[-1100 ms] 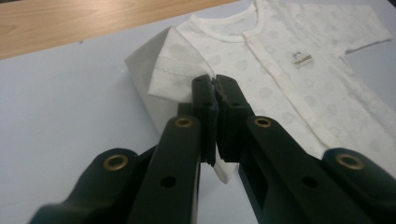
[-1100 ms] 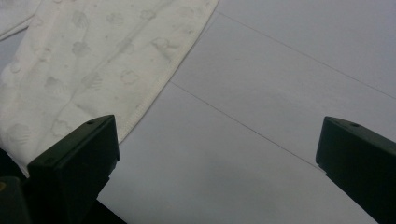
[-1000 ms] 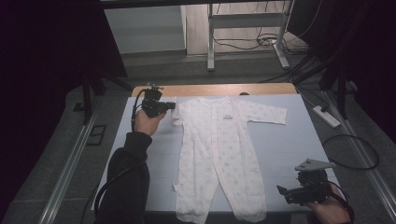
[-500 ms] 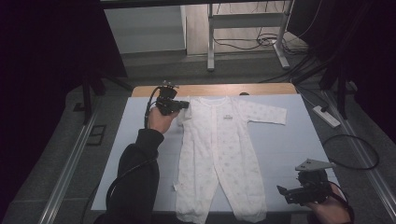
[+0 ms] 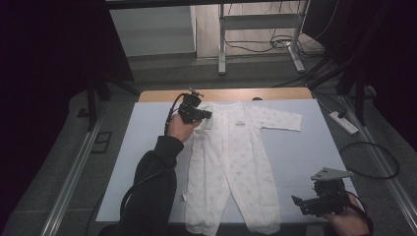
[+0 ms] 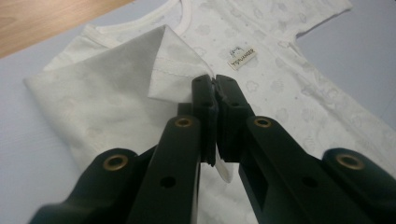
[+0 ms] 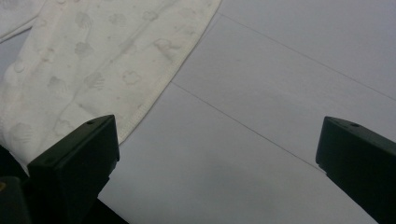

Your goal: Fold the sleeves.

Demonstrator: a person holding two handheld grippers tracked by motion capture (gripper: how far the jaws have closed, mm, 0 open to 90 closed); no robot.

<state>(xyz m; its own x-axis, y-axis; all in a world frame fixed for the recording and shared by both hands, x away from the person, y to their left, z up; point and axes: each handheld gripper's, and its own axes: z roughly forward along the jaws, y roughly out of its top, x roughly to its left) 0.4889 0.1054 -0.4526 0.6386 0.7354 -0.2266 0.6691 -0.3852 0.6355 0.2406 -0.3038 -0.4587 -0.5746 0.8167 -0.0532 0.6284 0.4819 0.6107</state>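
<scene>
the right gripper (image 5: 314,204) sits at the near right corner of the pale blue table (image 5: 305,147), jaws spread wide with nothing between them, just beside the romper's leg hem (image 7: 140,107). the white baby romper (image 5: 236,162) lies flat along the middle of the table, legs toward the person, neck toward the far wooden edge (image 5: 226,94). farther off, the left gripper (image 5: 204,115) pinches the cuff of the romper's left sleeve (image 6: 116,98), jaws clamped tight on it, the sleeve folded in over the chest beside the label (image 6: 243,57).
</scene>
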